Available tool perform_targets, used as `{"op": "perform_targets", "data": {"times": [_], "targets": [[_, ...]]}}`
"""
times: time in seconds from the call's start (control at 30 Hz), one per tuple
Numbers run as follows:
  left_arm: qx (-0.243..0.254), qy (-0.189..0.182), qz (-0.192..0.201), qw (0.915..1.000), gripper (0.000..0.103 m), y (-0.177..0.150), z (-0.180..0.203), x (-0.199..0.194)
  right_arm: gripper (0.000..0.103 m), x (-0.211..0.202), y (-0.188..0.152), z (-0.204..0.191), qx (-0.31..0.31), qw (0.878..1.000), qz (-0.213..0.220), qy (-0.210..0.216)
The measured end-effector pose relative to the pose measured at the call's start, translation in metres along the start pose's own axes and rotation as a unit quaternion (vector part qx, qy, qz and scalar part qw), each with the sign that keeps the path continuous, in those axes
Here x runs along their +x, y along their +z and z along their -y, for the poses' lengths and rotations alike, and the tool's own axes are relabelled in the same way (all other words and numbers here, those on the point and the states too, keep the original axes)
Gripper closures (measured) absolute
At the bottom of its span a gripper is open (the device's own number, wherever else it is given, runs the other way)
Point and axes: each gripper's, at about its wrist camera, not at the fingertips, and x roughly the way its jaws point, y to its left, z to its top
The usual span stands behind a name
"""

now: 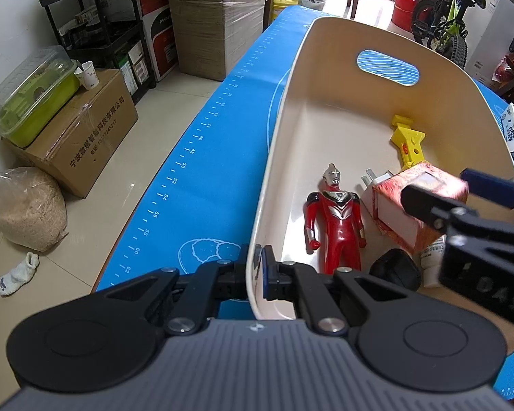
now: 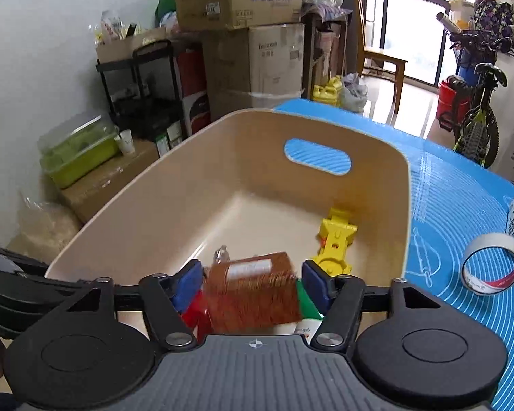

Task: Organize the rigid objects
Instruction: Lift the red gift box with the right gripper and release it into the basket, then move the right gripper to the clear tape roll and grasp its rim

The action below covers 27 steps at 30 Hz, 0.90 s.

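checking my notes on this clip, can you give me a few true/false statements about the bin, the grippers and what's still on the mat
1. The left gripper is clamped on the rim of the beige bin. True.
2. The right gripper is shut on the reddish-brown box. False: its pads stand apart from the box sides, and the blurred box sits between them over the bin.
3. The red hero figure lies inside the bin. True.
4. The yellow toy lies on the blue mat outside the bin. False: it is inside the bin, near the far right wall.
5. The tape roll is on the mat, outside the bin. True.
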Motion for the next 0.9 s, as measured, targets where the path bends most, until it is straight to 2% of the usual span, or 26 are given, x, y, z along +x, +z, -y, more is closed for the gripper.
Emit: {"op": "perform_targets", "data": {"times": [0.17,0.3,0.53,0.67,0.9], "targets": [[0.0,0.0,0.0,1.0,0.095,0.0,0.0,0.0,0.024,-0.017,0.006,0.008,-0.001,0.999,0.033,0.005],[0.0,0.0,0.0,1.0,0.095,0.0,0.0,0.0,0.022,-0.036,0.014,0.03,0.006,0.997,0.07,-0.038],[0.001,0.0,0.0,1.0,0.095,0.0,0.0,0.0,0.021,-0.043,0.009,0.098,0.056,0.986,0.086,-0.133],[0.0,0.001,0.0,1.0,0.095,0.0,-0.001,-0.001,0.021,-0.036,-0.005,0.131,0.075,0.976,0.076,-0.189],[-0.001,0.0,0.0,1.0,0.095,-0.001,-0.001,-0.001,0.022,-0.011,-0.038,0.176,0.115,0.961,0.039,-0.247]]}}
